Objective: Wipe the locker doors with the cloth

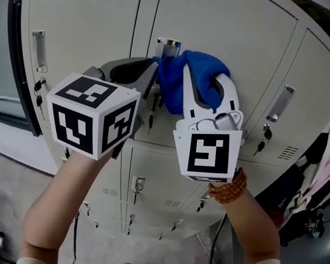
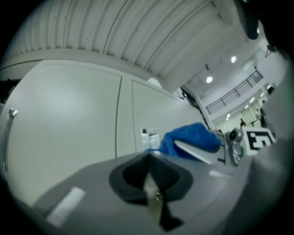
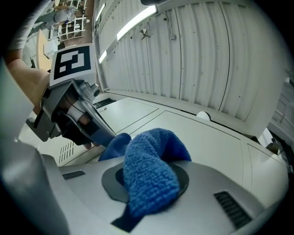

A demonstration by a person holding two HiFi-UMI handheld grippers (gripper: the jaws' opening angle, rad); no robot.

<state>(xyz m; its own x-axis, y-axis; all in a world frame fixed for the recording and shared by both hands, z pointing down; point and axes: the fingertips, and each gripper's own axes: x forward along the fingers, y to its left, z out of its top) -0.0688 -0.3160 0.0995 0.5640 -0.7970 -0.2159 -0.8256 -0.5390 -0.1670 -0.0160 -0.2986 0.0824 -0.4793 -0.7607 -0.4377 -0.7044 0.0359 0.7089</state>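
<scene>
Against the locker doors (image 1: 90, 17), at the middle door's left edge, the blue cloth (image 1: 189, 79) sits bunched in the clamped right tool (image 1: 206, 73), the left tool (image 1: 151, 75) closed empty beside it; loose folds may snag the handle (image 1: 168, 48) and pull free

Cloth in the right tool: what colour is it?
Blue; the cloth shows best in the right gripper view.

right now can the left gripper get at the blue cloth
Probably yes: the left gripper sits right beside the blue cloth with nothing between, though its jaws are shut and the right gripper clamps the cloth at the locker door.
</scene>
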